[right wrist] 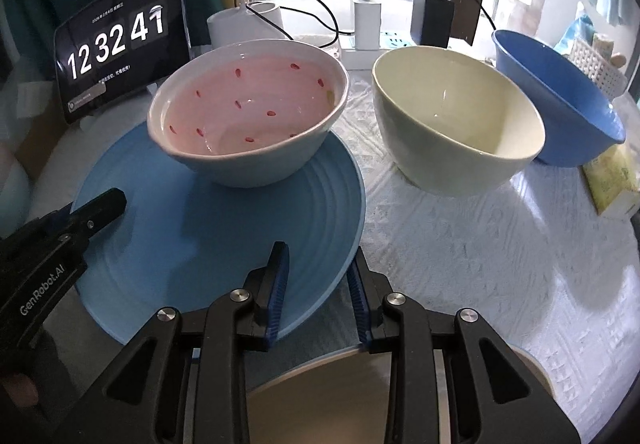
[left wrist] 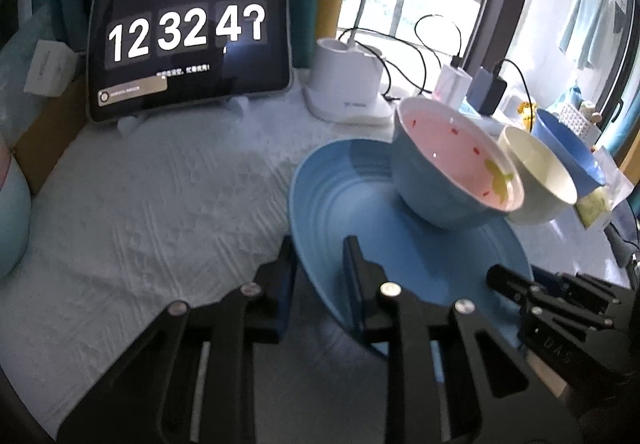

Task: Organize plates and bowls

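Note:
A ribbed blue plate [left wrist: 340, 204] [right wrist: 224, 228] carries a bowl with a pink, red-flecked inside [left wrist: 452, 172] [right wrist: 248, 124] on its far part. My left gripper [left wrist: 320, 264] is shut on the plate's near-left rim, one finger above and one below. It shows at the left of the right wrist view as the left gripper [right wrist: 100, 210]. My right gripper [right wrist: 316, 272] is shut on the plate's near-right rim, and its tip shows at the right of the left wrist view [left wrist: 516, 288]. The plate looks raised, with a shadow beneath. A cream bowl [right wrist: 456, 120] and a blue bowl [right wrist: 560, 96] stand to the right on the white cloth.
A tan plate [right wrist: 320, 404] lies under my right gripper at the near edge. At the back stand a tablet clock [left wrist: 188, 44], a white charging stand [left wrist: 344, 84], chargers and cables. A pale teal object [left wrist: 12, 212] sits at far left, a yellow box [right wrist: 612, 180] at far right.

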### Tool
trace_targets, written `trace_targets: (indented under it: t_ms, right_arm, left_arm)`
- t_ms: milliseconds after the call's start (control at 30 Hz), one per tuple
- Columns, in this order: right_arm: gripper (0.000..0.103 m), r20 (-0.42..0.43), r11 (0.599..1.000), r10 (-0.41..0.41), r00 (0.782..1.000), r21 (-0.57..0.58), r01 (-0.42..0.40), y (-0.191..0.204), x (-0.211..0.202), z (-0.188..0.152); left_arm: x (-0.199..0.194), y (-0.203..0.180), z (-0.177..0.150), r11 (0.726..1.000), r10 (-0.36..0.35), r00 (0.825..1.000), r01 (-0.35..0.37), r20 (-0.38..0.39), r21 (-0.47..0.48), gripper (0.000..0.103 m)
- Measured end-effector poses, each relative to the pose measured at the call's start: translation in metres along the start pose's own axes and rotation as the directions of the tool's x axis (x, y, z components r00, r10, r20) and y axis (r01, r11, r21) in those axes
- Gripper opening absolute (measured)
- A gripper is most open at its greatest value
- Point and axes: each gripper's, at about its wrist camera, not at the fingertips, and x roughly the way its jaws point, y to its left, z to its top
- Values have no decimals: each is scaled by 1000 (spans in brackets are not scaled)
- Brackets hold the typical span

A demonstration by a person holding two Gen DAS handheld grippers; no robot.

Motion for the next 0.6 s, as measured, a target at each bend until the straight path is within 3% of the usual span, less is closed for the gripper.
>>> trace_targets:
  t_ms: [267,600]
  right_arm:
    - [31,-68,979,173,983,122,-164,-6,-2,1]
    - [31,-102,910,374,922,230,-344,-5,-2,-3]
  left_arm:
    - [-34,2,15,1000,5,995,-4,103,-2,24]
    - [-73,-3,26,999,31,980,-38,197,33,24]
